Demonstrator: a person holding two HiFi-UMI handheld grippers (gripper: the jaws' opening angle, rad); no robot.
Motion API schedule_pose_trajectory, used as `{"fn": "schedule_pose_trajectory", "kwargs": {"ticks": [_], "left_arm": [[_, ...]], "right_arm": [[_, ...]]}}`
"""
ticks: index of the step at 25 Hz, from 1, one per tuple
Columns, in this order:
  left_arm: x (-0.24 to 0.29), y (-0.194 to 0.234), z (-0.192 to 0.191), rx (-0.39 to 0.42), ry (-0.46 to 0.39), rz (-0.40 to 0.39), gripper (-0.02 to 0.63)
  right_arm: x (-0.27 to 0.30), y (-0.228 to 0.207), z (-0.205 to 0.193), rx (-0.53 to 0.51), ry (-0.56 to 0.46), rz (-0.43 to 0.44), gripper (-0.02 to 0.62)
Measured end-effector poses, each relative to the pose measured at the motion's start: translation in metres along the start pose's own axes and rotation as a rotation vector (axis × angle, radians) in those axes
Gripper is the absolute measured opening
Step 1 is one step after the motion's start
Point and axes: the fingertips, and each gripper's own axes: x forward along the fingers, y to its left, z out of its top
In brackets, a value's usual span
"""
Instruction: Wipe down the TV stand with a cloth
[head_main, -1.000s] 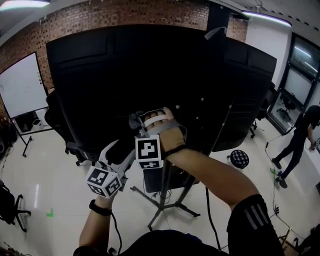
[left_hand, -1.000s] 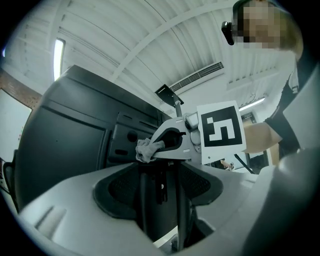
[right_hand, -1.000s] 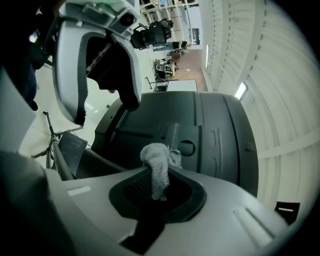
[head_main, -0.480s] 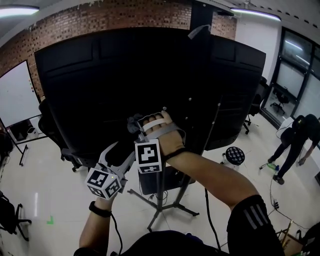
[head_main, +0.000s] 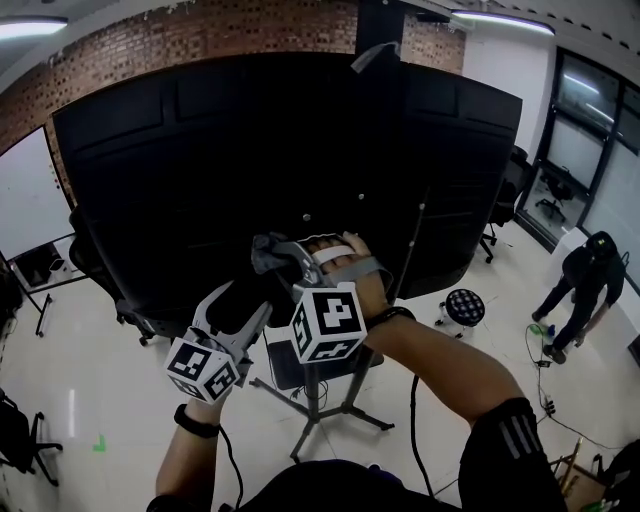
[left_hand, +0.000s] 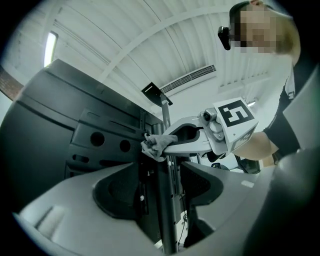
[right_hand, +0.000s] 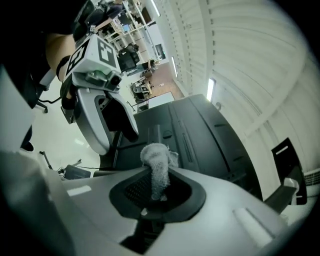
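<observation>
The wiping step is judged to be in hand: the grey cloth (right_hand: 156, 165) is clenched in the right claw (right_hand: 157, 182) and laid against the upright post (left_hand: 167, 210) of the TV stand (head_main: 330, 405), behind the black screen (head_main: 180, 170). The left claw (left_hand: 161, 192) is released, with its jaws apart on either side of the post and nothing gripped. A steady stroke along the post is called for next, with the cloth's contact unbroken.

Ceiling strip lights (head_main: 500, 22) are glowing at the head view's top corners, while the big black panel (head_main: 250, 170) is reading almost featureless in shade. The pale floor (head_main: 90, 370) is throwing back soft glare. Both gripper views are bending strongly toward dark, vignetted edges, and their near foreground is blurring out of focus.
</observation>
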Motion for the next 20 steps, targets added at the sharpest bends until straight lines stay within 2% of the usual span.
{"fn": "schedule_pose_trajectory", "kwargs": {"ticks": [6, 10, 13, 15, 18, 20], "left_arm": [[0.023, -0.023, 0.007, 0.012, -0.015, -0.031, 0.287], [0.039, -0.036, 0.013, 0.021, -0.021, -0.033, 0.287], [0.047, -0.042, 0.016, 0.028, -0.023, -0.019, 0.287], [0.051, -0.045, 0.018, 0.033, -0.024, -0.005, 0.287], [0.054, -0.047, 0.018, 0.04, -0.017, 0.027, 0.287], [0.055, -0.048, 0.016, 0.045, -0.01, 0.05, 0.287]], "right_arm": [[-0.04, -0.033, -0.028, 0.103, -0.063, -0.064, 0.039], [-0.056, -0.069, -0.042, 0.093, -0.107, -0.135, 0.04], [-0.061, -0.093, -0.043, 0.092, -0.188, -0.155, 0.04], [-0.056, -0.102, -0.039, 0.078, -0.225, -0.116, 0.04], [-0.04, -0.101, -0.036, 0.059, -0.224, 0.01, 0.04], [-0.037, -0.101, -0.037, 0.082, -0.23, 0.06, 0.04]]}}
